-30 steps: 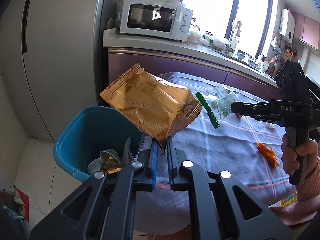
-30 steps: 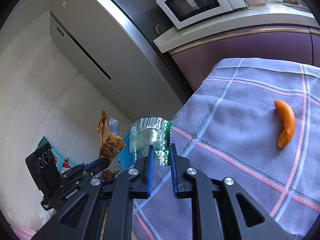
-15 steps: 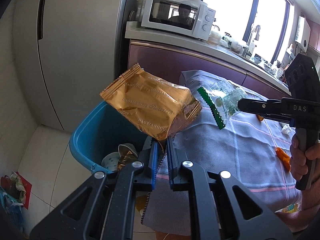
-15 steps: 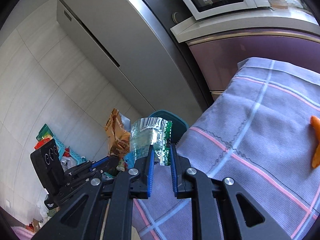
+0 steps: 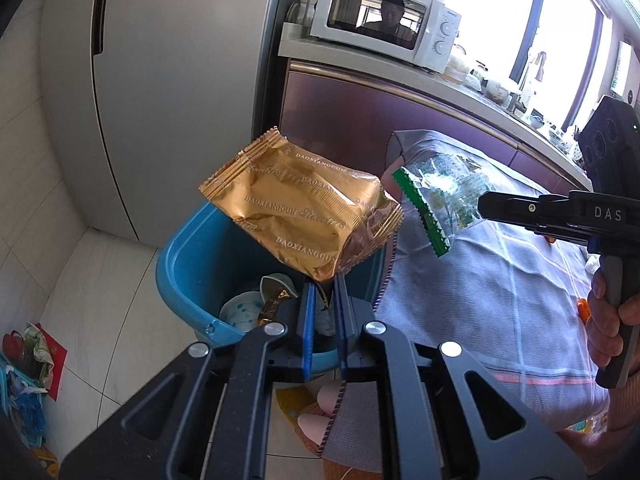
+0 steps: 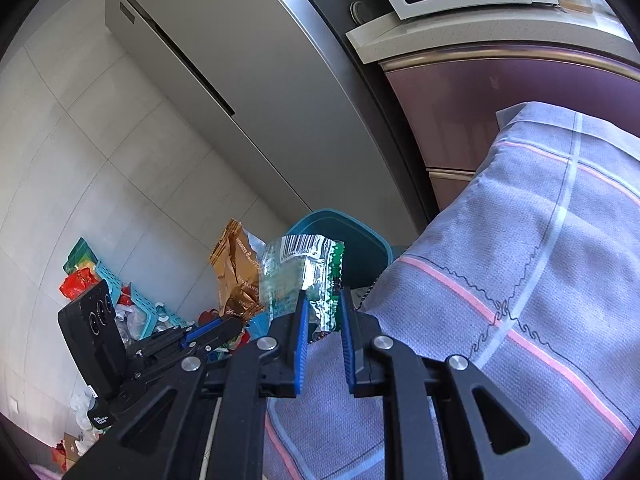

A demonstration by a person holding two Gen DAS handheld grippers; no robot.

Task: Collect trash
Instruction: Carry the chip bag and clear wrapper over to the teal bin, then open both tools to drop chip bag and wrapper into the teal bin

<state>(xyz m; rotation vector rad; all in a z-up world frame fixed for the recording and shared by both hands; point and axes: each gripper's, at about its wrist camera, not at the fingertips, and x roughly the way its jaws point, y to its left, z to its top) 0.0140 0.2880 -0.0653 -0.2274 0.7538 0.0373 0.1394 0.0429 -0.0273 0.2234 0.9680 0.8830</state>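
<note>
- The tabletop under a lilac checked cloth with pink and white stripes (image 6: 540,280) fills the 3 to 5 o'clock part of the right wrist view.
- A blue plastic trash bin (image 5: 192,268) stands on the tiled floor just beside the cloth's edge; crumpled wrappers and a small bowl lie inside.
- A gold foil snack bag with crimped ends (image 5: 296,216) hangs above the bin's opening, pinched by one corner in the left hand-held gripper (image 5: 322,300), whose jaws are clamped tight.
- A clear crinkled wrapper with a green serrated edge (image 6: 304,272) sits at 3 o'clock of the gold bag, gripped in the nearly closed right hand-held gripper (image 6: 322,312).
</note>
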